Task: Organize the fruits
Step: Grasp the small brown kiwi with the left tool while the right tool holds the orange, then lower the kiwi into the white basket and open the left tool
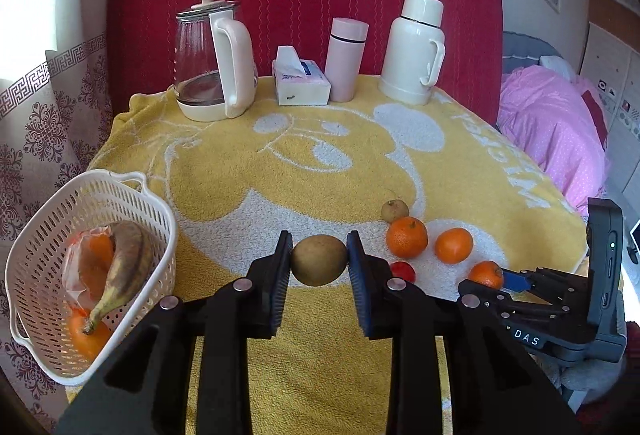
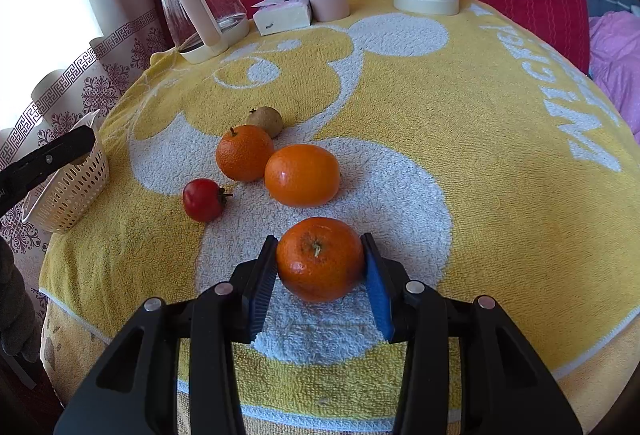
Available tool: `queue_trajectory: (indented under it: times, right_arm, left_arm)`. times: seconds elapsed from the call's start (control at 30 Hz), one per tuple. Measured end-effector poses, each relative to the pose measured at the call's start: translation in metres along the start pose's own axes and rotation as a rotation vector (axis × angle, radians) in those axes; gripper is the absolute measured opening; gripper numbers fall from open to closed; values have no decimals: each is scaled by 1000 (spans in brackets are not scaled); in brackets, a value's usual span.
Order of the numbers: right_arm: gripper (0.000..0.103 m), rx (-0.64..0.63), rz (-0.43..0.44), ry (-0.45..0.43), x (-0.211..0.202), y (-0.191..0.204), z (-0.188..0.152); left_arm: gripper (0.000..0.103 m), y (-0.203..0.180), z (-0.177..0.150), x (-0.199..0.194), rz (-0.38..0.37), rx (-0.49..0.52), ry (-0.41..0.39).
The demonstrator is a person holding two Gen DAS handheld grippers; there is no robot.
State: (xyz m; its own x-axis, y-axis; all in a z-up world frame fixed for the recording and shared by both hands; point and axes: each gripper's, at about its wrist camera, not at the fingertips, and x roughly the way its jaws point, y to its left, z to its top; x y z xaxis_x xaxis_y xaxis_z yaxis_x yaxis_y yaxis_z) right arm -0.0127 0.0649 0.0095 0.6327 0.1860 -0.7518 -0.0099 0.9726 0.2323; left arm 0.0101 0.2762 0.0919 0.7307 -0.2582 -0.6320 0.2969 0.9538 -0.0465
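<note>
Pinching a brown round fruit (image 1: 319, 259) between its two pads, the left tool (image 1: 319, 267) carries it clear of the surface, with the white basket (image 1: 132, 195) down to its left (a banana (image 1: 124, 267) and oranges already lie inside, so this is presumably the collecting place). The right tool (image 2: 320, 267) has its blue pads against both flanks of an orange (image 2: 320, 259) that seems to rest on the yellow towel (image 2: 480, 155), a grip suited to lifting it next. Just ahead of that tool lie two more oranges (image 2: 302, 175) (image 2: 244, 151), a small red fruit (image 2: 203, 199) to the left, and a second brown fruit (image 2: 266, 121) beyond, all waiting. Kettle (image 1: 212, 63), tissues (image 1: 300, 81) and flasks (image 1: 414, 51) stand far forward, out of the way.
</note>
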Motion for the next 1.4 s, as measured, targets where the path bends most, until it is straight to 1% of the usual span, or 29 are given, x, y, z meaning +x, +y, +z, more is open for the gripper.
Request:
queue_trajectory:
  times: [0.17,0.3,0.47,0.63,0.9,0.93,0.97,1.0,1.03,1.1,1.27,1.4]
  right_arm:
    - [42,0,-1,-1,0,0,1]
    - [42,0,-1,-1,0,0,0]
    - [42,1,-1,-1,0,0,0]
    - [42,1,-1,-1,-1,0,1]
    - [42,1,-2,-1,-1,1,0]
    - [42,1,-1,-1,-1,1,0]
    - [42,1,-1,-1,-1,1,1]
    - [42,1,-1,-1,-1,1,1]
    - [42,1,-1,-1,-1,1,0]
    - [42,2,-1,-1,-1,1,0]
    - [42,6,3,-5,-2,0,1]
    - [41,25,41,-12,-6,-3,3]
  left_arm:
    - [29,17,9,-22,43,-32,-65]
    - [29,35,13,-36,84,-64,-99]
    - [29,60,17,-45,116,-123,-122]
    - [29,81,17,-54,168,-161,-145]
    - [29,110,15,-57,232,-231,-149]
    - [35,112,14,-57,245,-240,-153]
    - [44,114,15,-57,260,-251,-150]
    - [72,116,14,-57,276,-264,-149]
    - [88,118,14,-58,295,-275,-159]
    - [88,121,14,-60,318,-282,-172]
    - [88,120,14,-65,341,-275,-188]
    - [88,121,15,-70,358,-273,-202]
